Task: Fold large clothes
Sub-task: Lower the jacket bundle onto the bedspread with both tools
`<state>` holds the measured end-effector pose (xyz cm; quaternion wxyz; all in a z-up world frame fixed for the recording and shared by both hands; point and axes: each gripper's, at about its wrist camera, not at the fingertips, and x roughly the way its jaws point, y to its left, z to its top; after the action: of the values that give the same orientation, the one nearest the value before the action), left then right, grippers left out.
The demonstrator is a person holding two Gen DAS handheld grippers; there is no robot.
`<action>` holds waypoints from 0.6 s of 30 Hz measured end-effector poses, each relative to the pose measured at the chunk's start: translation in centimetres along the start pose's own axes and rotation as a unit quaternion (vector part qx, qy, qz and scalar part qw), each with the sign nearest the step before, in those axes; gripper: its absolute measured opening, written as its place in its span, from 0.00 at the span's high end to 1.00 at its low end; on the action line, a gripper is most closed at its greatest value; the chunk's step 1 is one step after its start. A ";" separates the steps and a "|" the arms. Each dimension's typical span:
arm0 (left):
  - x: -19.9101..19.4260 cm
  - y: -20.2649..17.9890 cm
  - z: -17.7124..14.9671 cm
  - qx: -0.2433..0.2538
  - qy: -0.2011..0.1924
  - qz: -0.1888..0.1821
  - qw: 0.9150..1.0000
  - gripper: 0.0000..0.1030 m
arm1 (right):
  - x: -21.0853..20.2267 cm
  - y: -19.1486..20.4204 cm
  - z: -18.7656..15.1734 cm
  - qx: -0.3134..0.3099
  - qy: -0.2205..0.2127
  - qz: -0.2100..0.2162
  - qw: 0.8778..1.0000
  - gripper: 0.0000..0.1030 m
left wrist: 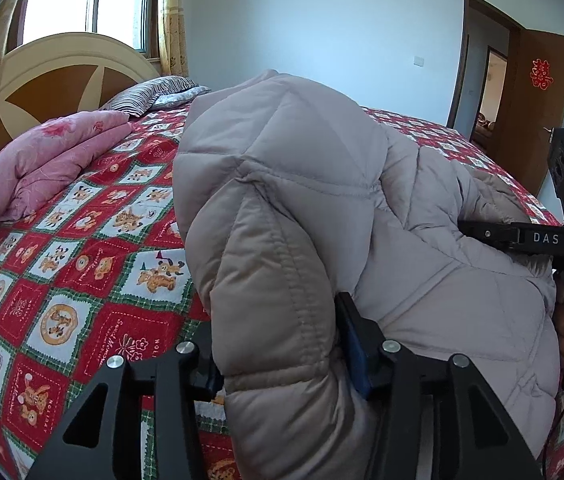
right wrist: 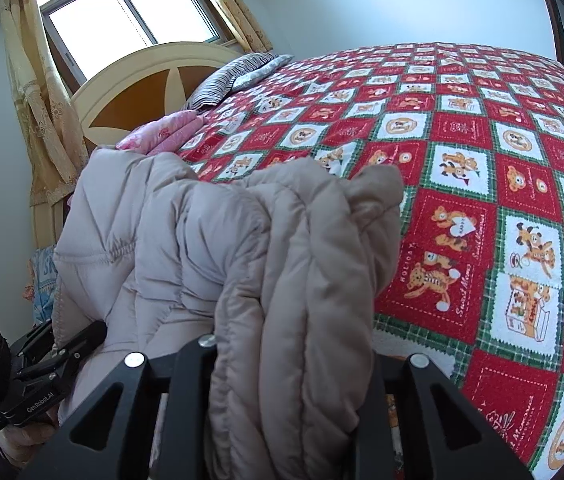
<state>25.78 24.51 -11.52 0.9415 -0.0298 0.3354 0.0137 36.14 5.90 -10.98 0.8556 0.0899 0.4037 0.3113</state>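
- Slipping is the main risk: puffy jacket (left wrist: 302, 200) is thick and slick, so bunched padding could squeeze out of either grip mid-fold.
- Left gripper (left wrist: 277, 364) clenched on a padded fold; right gripper (right wrist: 294, 360) clenched on gathered layers.
- Jacket is held up between both, over the near edge of the bed (right wrist: 482, 160).

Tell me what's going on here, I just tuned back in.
A person holds a puffy beige jacket up over the bed's red patchwork cover, one handheld gripper on each side. The left gripper and right gripper each have their jaws shut on a bunched part of it. A folded pink quilt lies near the headboard.
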 end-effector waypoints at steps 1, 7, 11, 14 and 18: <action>0.1 0.1 -0.1 0.001 0.000 0.001 1.000 0.48 | 0.2 0.0 0.0 0.000 0.001 0.000 1.000 0.74; 0.6 0.4 -0.4 0.009 -0.005 0.029 1.000 0.25 | 1.1 -0.6 -0.2 0.008 0.009 0.000 1.000 0.71; 1.0 0.7 -0.6 0.010 -0.012 0.053 0.998 0.13 | 1.9 -1.1 -0.3 0.015 0.014 -0.001 1.000 0.66; 1.5 1.3 -0.8 -0.005 -0.014 0.050 0.999 0.06 | 2.4 -1.6 -0.5 0.019 0.018 -0.002 1.000 0.62; 2.2 2.1 -1.1 -0.033 -0.012 0.038 0.999 0.01 | 2.9 -2.2 -0.6 0.025 0.023 -0.005 0.999 0.57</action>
<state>26.73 26.52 -13.86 0.9429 -0.0475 0.3240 0.0606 38.07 5.83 -14.08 0.8454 0.1021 0.4311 0.2983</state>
